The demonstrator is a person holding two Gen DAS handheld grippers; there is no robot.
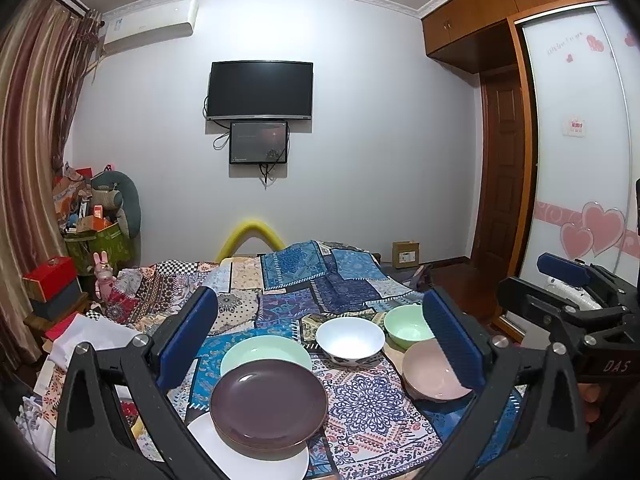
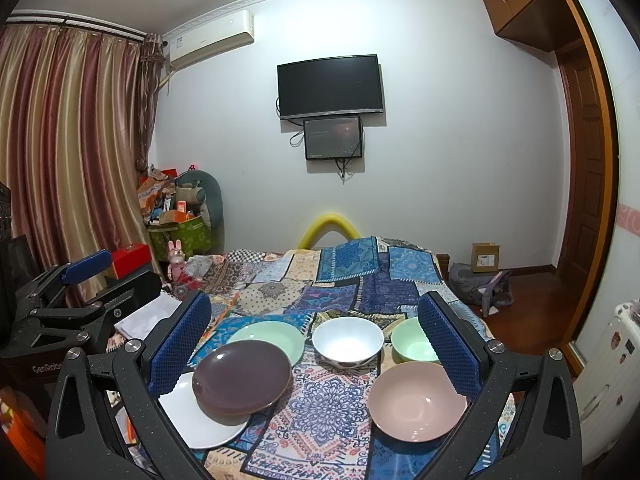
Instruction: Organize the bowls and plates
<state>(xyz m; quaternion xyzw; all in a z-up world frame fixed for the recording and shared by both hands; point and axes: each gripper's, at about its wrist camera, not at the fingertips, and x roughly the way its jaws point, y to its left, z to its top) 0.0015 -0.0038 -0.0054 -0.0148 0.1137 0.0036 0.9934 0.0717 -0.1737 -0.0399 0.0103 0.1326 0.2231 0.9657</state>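
Holding both grippers above the patchwork cloth (image 2: 332,408), I keep each one wide apart with nothing between the pads. My left gripper (image 1: 320,340) frames the plates: a dark purple plate (image 1: 269,402) lies on a white plate (image 1: 248,454), and a light green plate (image 1: 266,354) sits just behind them, partly covered by the purple rim. My right gripper (image 2: 314,344) frames the bowls more: the pink bowl (image 2: 416,402) shows whole in the right wrist view, while in the left wrist view my blue pad (image 1: 452,340) hides part of it. A white bowl (image 2: 347,340) stands behind in the middle, and a green bowl (image 2: 414,346) is to its right, partly behind a pad in both views. Only the left wrist view shows the wardrobe door with pink hearts (image 1: 592,228); only the right wrist view shows the full striped curtain (image 2: 68,140). Each view catches the other gripper at its edge.
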